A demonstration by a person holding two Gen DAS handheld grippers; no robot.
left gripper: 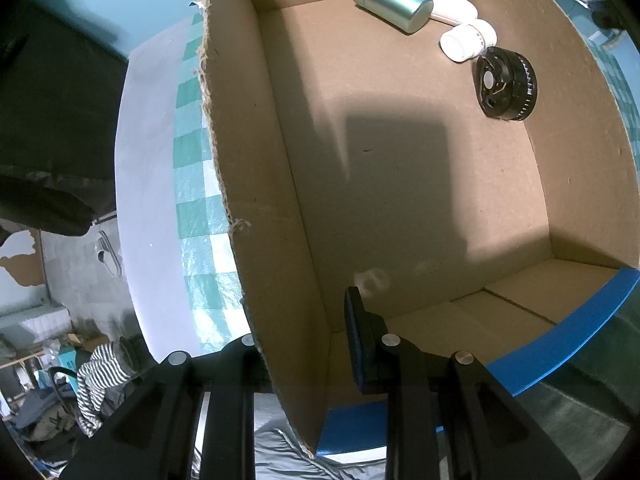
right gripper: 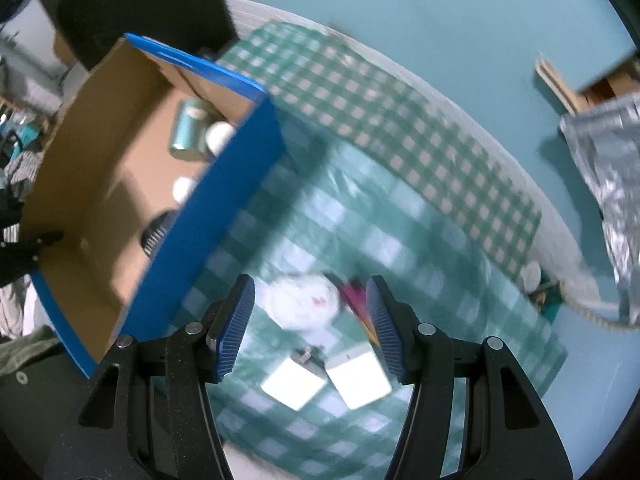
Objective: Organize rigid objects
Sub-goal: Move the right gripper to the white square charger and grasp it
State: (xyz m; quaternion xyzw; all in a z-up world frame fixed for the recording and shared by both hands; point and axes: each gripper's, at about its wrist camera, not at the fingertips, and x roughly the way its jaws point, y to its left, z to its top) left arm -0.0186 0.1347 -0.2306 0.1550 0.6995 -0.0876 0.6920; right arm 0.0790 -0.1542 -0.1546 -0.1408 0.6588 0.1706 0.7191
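Observation:
My left gripper (left gripper: pixel 296 320) is shut on the left wall (left gripper: pixel 256 184) of a cardboard box with blue outer sides; one finger is inside the box and the other is hidden outside the wall. In the box lie a silver-green can (left gripper: pixel 392 2), a white bottle (left gripper: pixel 466 38) and a black round gear-like object (left gripper: pixel 505 84). My right gripper (right gripper: pixel 310 312) is open and empty above the table. Below it lie a white round soft item (right gripper: pixel 302 300), a pink and yellow object (right gripper: pixel 358 304) and two white blocks (right gripper: pixel 326 380). The box (right gripper: pixel 208 216) is at its left.
A green-and-white checked cloth (right gripper: pixel 380 128) covers the white table. A crumpled silver foil bag (right gripper: pixel 608 168) and a rope (right gripper: pixel 588 304) lie at the right. A small pale object (right gripper: pixel 532 274) sits at the cloth's right edge. Room clutter and striped clothing (left gripper: pixel 100 372) lie beyond the table.

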